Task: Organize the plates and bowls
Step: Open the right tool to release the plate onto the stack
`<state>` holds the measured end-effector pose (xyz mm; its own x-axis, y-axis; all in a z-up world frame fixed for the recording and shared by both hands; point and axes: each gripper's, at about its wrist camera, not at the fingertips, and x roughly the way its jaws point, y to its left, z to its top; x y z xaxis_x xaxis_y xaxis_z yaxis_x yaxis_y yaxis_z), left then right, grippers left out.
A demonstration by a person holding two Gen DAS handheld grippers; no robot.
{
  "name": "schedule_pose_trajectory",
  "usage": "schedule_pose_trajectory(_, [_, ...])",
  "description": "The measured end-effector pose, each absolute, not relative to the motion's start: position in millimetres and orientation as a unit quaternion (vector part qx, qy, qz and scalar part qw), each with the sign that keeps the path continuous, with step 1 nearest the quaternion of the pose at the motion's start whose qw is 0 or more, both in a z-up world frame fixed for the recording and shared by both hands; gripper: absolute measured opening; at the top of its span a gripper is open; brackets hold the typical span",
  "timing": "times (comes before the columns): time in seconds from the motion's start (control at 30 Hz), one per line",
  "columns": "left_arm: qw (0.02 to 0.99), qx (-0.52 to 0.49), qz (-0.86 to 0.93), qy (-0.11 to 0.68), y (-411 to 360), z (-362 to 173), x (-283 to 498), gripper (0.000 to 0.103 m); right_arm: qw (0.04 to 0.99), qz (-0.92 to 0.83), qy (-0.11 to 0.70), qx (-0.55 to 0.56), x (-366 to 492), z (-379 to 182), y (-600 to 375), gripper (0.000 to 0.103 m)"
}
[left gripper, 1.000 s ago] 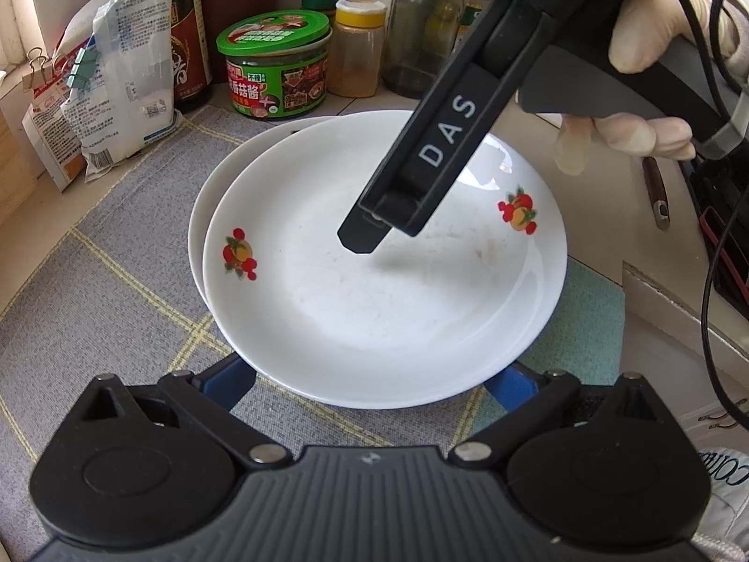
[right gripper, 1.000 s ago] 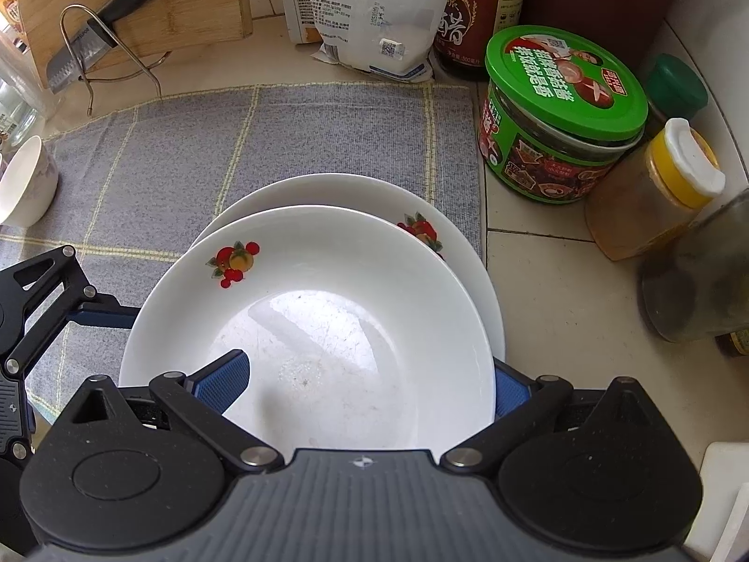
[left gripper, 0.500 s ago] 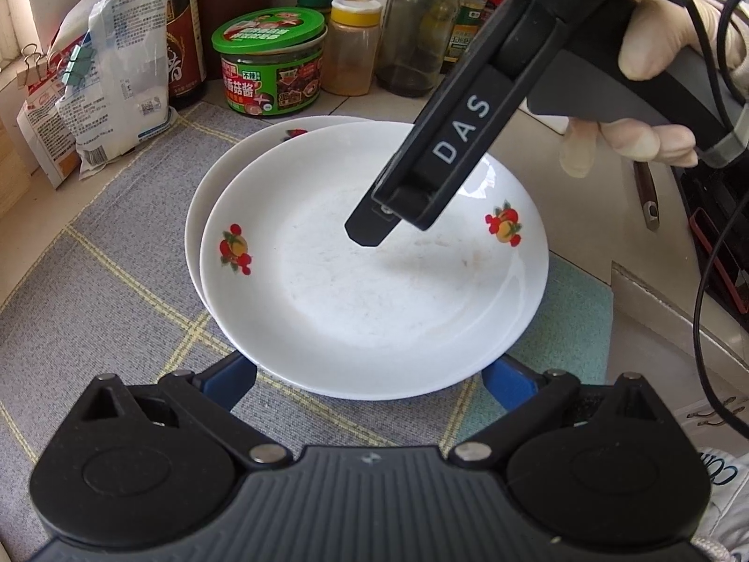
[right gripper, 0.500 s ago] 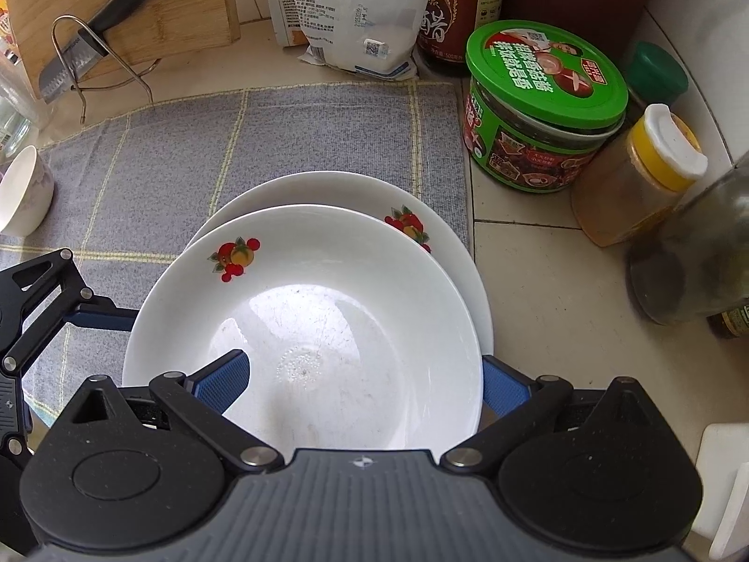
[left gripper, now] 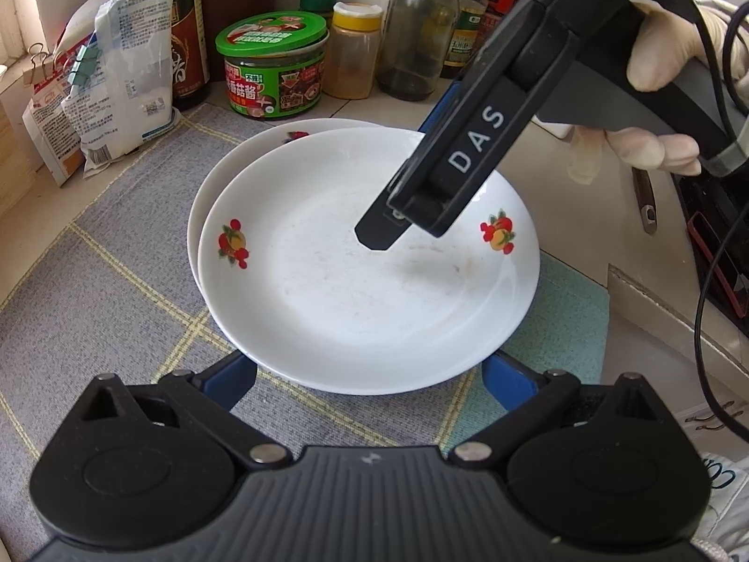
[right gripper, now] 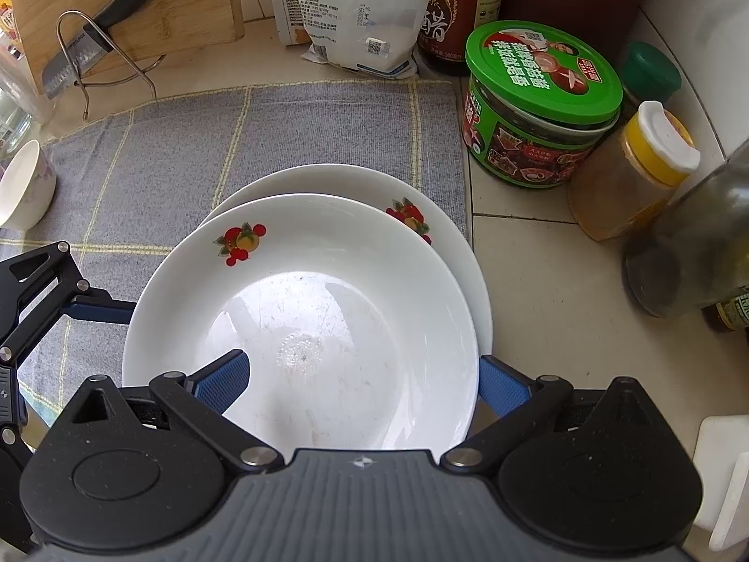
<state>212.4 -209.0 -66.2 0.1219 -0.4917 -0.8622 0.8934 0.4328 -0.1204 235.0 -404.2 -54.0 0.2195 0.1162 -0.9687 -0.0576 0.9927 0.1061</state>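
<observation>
Left wrist view: top plate [left gripper: 370,290], white with fruit prints, stacked slightly off-centre on a second plate [left gripper: 262,140] on a grey checked cloth [left gripper: 93,281]. Left gripper [left gripper: 370,377] spread wide, blue pads either side of the top plate's near rim, gripping nothing. Right gripper [left gripper: 379,234] angled down over the plate's middle, held by a gloved hand [left gripper: 655,107]; cannot tell from here whether spread or pressed together. Green-lidded jar [left gripper: 274,65] and bottles behind.

Right wrist view: same top plate [right gripper: 299,323] below, lower plate [right gripper: 374,182] showing behind it. Right gripper [right gripper: 360,377] spread wide, one blue pad above the plate's inside, the other past its right rim. Small white bowl [right gripper: 21,185] at far left on the cloth [right gripper: 281,131]. Knife [right gripper: 103,33] in a wire stand against a wooden board.
</observation>
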Motion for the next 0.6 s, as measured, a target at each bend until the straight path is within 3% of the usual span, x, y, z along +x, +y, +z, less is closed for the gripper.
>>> schedule_pose_trajectory(0.6, [0.721,0.201,-0.482,0.455,-199.7,-60.7,208.4,0.101,0.78,0.057,0.622,0.026,225.6,-53.0,-402.8,0.103])
